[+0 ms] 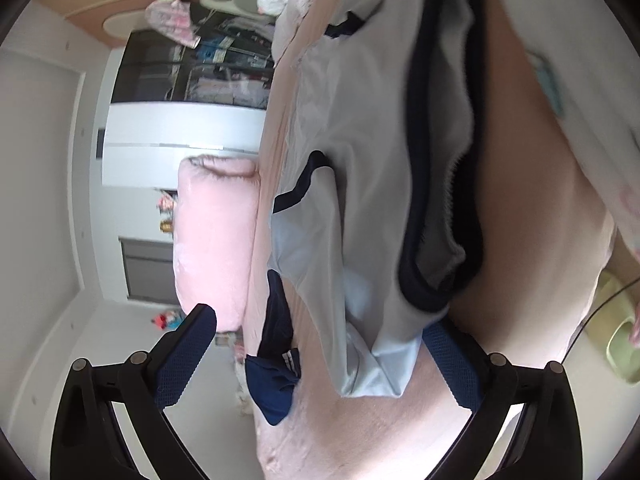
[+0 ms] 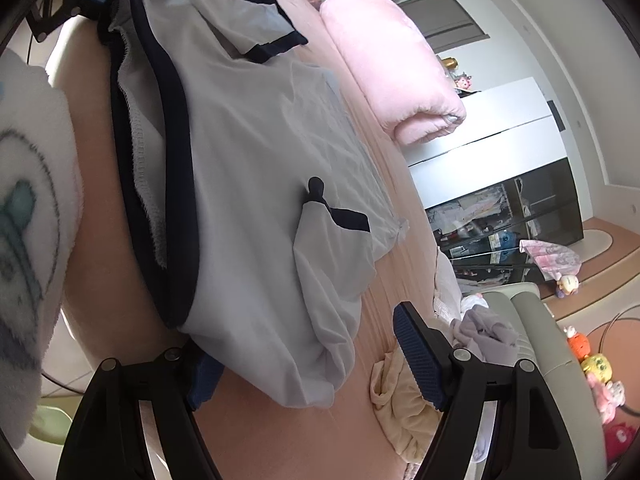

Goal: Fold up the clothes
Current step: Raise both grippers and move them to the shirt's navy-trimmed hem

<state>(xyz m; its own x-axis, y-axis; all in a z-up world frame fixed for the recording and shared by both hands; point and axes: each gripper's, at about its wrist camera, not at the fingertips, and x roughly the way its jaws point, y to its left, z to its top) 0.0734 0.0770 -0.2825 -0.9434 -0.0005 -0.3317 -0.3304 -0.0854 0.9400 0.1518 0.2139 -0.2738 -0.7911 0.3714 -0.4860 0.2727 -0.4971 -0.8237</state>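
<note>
One pink pillow beside shirt

Two wrist fisheye views in soft, even daylight, moderately bright.

Strong barrel distortion is seen, with black vignetting at every corner. The pale blue shirt is rendered fairly sharp; fabric nearest the lens beside it is blurred. Shadow is cast on the pink bedsheet beneath the shirt. Faint reflections are carried by the dark glass cabinet beyond.
</note>
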